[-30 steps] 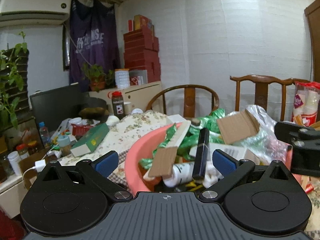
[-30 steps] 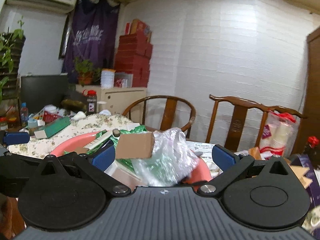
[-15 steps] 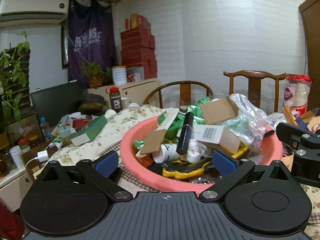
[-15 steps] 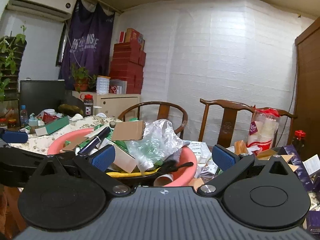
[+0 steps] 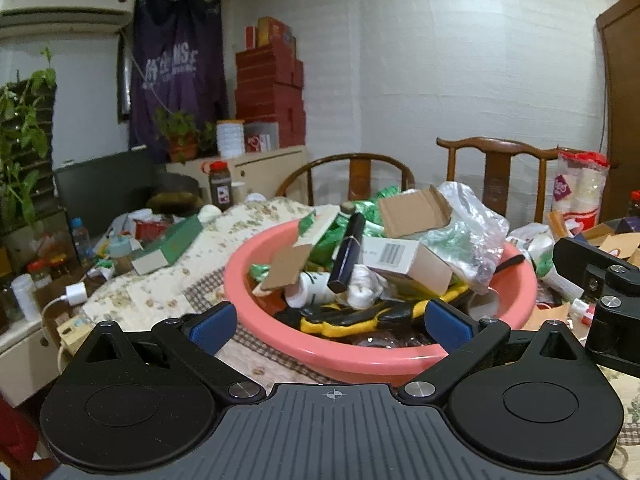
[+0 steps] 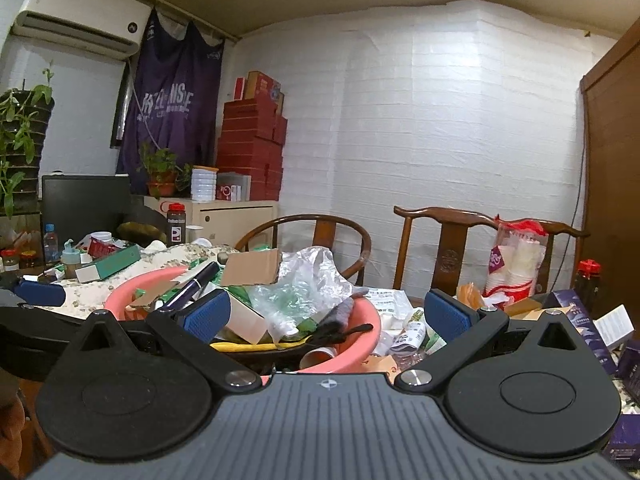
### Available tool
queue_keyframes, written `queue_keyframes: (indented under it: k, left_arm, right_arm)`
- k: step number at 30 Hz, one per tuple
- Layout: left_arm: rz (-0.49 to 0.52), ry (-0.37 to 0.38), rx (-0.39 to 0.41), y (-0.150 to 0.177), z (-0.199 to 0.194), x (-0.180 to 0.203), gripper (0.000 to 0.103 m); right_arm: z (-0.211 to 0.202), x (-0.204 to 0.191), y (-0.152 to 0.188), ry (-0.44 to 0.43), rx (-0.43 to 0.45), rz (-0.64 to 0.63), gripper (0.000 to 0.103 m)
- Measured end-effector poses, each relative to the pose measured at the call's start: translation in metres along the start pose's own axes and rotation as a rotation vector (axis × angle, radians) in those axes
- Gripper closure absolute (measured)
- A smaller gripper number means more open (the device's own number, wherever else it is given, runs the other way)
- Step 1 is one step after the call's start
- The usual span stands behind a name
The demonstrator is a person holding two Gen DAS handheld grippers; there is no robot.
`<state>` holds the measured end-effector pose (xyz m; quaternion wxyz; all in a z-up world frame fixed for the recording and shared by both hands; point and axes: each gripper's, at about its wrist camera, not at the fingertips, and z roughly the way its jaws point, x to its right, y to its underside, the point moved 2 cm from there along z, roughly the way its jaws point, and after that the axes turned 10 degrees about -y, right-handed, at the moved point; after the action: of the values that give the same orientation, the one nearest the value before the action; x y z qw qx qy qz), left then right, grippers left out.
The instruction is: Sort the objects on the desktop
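A pink basin [image 5: 256,276] sits on the table, heaped with cardboard pieces [image 5: 414,211], a white box [image 5: 404,258], a black tube [image 5: 347,254], green wrappers, a clear plastic bag [image 5: 468,236] and black-yellow gloves [image 5: 352,318]. My left gripper [image 5: 332,326] is open and empty, just before the basin's near rim. My right gripper [image 6: 326,316] is open and empty, to the right of the basin [image 6: 360,344]; its body shows at the right edge of the left wrist view [image 5: 600,280].
The floral-clothed table carries a green box [image 5: 168,244], bottles and a charger [image 5: 76,292] at left. A bag of paper cups [image 6: 516,268], purple boxes [image 6: 576,320] and papers lie at right. Two wooden chairs [image 6: 452,240] stand behind the table.
Both grippers have pulled back and away from the basin, so the whole basin and its rim now show. Both jaws stay open and empty.
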<state>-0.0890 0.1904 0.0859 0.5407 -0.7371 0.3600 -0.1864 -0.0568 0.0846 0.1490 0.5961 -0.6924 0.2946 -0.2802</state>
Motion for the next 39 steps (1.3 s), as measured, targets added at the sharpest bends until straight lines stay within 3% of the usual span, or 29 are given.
queue_keyframes:
  k: [7, 20, 39]
  left_arm:
    - [0.033, -0.044, 0.008, 0.001, 0.002, 0.005, 0.000]
    - [0.007, -0.026, -0.032, 0.003, 0.006, -0.001, 0.000]
    - [0.053, -0.034, -0.046, 0.007, 0.006, 0.008, 0.000]
  right_arm:
    - [0.003, -0.002, 0.001, 0.007, -0.003, 0.000, 0.000]
    - [0.006, 0.003, 0.006, 0.038, -0.019, 0.001, 0.000]
    - [0.012, 0.002, 0.014, 0.044, -0.058, -0.022, 0.000]
